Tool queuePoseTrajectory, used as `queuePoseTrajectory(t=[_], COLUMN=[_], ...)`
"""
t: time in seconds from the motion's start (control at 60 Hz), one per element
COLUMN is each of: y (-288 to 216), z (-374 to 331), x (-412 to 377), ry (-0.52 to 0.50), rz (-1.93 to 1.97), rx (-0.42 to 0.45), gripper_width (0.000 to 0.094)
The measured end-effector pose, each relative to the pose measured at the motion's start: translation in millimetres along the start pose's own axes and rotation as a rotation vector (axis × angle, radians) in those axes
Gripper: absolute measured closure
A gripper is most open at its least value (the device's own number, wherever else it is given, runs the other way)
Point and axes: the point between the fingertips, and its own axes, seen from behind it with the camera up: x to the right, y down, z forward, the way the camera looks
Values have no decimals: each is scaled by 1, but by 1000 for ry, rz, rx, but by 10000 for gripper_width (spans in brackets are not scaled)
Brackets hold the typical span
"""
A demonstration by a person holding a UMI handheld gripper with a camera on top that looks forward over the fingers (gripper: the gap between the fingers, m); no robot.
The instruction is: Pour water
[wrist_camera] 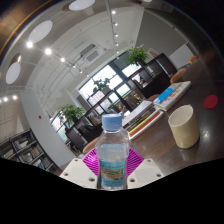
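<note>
Office room, glossy dark table [150, 140], recessed ceiling lights. Gripper [113, 163] fingers clamp a clear plastic water bottle [113, 150] (blue cap on, label wrap, upright) against the magenta pads [92, 159]. Beyond, right: cream cylindrical cup [184, 126], then a flat colourful box [170, 94].

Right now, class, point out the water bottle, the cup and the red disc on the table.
water bottle [113, 158], gripper view, on its label, between the fingers
cup [184, 127], gripper view, on its outer wall
red disc [211, 101], gripper view, on its flat top, beyond the cup
</note>
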Motion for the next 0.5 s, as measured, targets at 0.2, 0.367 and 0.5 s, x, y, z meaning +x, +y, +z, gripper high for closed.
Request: queuePoseTrajectory(t=[0.2, 0.367, 0.5], y=[-68, -104, -130], z=[10, 15, 8], x=[15, 30, 39], ry=[-70, -142, -178], rz=[525, 919, 1180], rx=[135, 228, 304], gripper_width=[646, 632, 630])
